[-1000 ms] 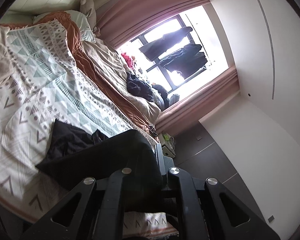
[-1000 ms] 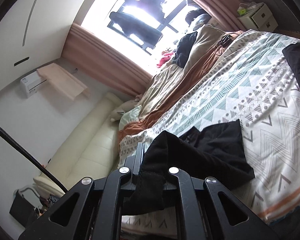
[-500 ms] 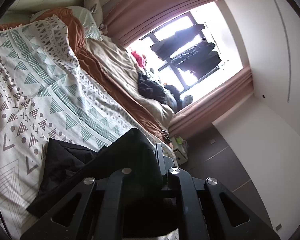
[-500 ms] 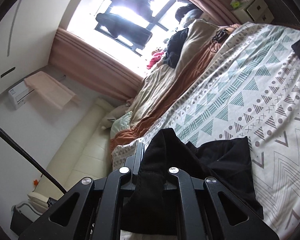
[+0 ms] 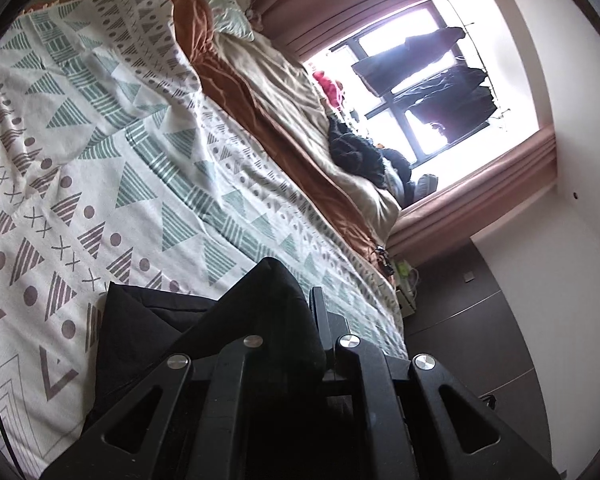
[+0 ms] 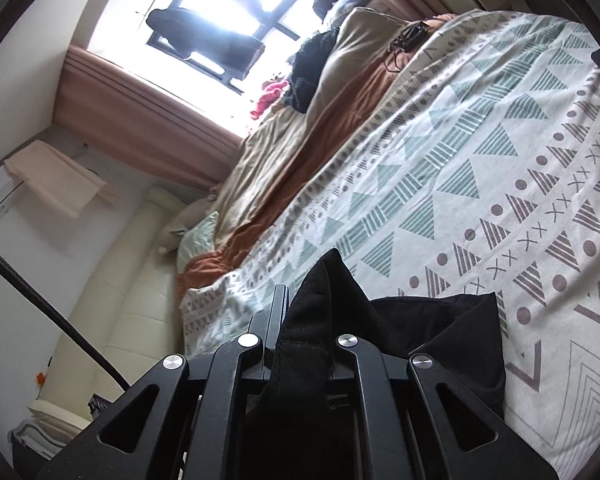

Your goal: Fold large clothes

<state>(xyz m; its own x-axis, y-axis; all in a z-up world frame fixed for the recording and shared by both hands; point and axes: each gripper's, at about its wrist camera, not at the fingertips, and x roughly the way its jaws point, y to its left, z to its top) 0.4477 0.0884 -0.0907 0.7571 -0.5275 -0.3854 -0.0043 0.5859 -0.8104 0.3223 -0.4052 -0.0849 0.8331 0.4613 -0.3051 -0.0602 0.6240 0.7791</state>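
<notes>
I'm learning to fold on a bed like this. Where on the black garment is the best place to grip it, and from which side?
Judging by the views, grip the black garment at its bunched top edge, one gripper per corner, coming from the near bed edge. The left gripper and right gripper each pinch a raised peak while the rest drapes onto the patterned bedspread.

Home bedroom: bed (image 5: 148,168), curtained window (image 5: 420,60)

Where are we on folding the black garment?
Mid-fold. Done: part of the black garment lies doubled on the patterned bedspread. In hand: left gripper and right gripper each pinch an edge. Left: lay it down, flatten, finish folds.
</notes>
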